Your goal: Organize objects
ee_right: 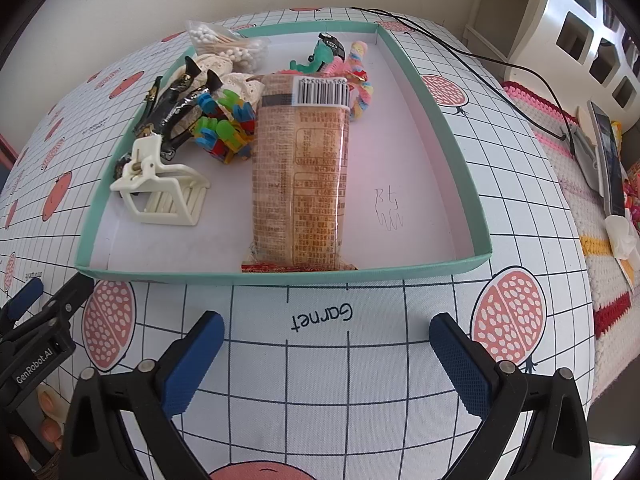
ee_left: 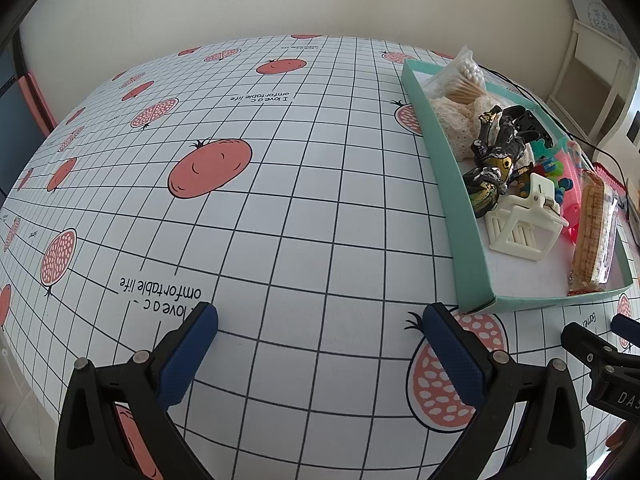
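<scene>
A shallow teal box [ee_right: 436, 120] [ee_left: 440, 168] sits on the checked tablecloth and holds several items. A long biscuit packet [ee_right: 300, 172] [ee_left: 592, 232] lies along its middle. Left of the packet lie a cream hair claw clip [ee_right: 160, 192] [ee_left: 520, 220], black-and-gold wrapped pieces [ee_right: 172, 108] [ee_left: 492, 160], colourful plastic clips [ee_right: 228, 124], a cotton swab bag [ee_right: 228, 48] [ee_left: 460, 80] and lace [ee_left: 452, 116]. My right gripper [ee_right: 326, 354] stands open just before the box's near wall. My left gripper [ee_left: 320, 344] is open over bare cloth, left of the box.
A black cable [ee_right: 460, 48] runs past the box's far right corner. A crocheted mat [ee_right: 580, 184] with a phone [ee_right: 608, 160] lies to the right. White shelving [ee_right: 560, 20] stands behind. The tablecloth [ee_left: 280, 200] stretches wide to the left of the box.
</scene>
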Motion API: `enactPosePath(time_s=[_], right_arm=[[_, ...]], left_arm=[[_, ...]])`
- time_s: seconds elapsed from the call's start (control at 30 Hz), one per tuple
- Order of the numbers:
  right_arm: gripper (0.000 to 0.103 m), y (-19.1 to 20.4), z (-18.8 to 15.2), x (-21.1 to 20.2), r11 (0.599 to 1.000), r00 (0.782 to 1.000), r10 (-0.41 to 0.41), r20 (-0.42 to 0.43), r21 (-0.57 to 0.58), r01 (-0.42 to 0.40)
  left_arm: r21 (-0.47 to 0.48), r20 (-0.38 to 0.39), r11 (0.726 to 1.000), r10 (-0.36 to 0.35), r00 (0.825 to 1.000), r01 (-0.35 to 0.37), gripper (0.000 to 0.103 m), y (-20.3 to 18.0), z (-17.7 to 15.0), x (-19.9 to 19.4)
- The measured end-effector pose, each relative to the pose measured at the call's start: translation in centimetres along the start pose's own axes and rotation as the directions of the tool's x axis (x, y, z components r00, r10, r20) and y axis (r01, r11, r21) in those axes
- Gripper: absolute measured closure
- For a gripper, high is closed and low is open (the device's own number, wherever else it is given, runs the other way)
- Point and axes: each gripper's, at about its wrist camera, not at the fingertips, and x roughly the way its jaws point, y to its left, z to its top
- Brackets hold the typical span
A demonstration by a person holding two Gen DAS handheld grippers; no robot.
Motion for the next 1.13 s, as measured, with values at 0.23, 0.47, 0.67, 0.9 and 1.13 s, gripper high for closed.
enactPosePath(time_s=[0.23, 0.47, 0.67, 0.9, 1.13], right_arm=[[0.000, 0.04, -0.05, -0.03, 1.000, 1.000, 0.000, 0.000, 0.000, 0.000], [0.000, 0.07, -0.10, -0.06, 1.000, 1.000, 0.000, 0.000, -0.001, 0.000], [0.000, 0.09, -0.13, -0.09, 1.000, 1.000, 0.000, 0.000, -0.001, 0.000], [0.000, 0.13, -0.18, -0.12, 1.000, 1.000, 0.000, 0.001, -0.001, 0.000], [0.000, 0.17, -0.23, -0.15, 1.000, 1.000, -0.001, 0.001, -0.001, 0.001]], left_arm=[[0.000, 0.000, 1.000, 0.000, 1.000, 0.000, 0.001, -0.01, -0.01, 0.00], [0.001, 0.000, 1.000, 0.000, 1.000, 0.000, 0.001, -0.01, -0.03, 0.00], [0.000, 0.000, 1.000, 0.001, 1.000, -0.001, 0.001, -0.06, -0.05, -0.01], [-0.002, -0.004, 1.000, 0.002, 1.000, -0.002, 0.001, -0.07, 0.13, -0.05], [0.005, -0.003, 1.000, -0.003, 1.000, 0.003, 0.000, -0.12, 0.30, -0.02]])
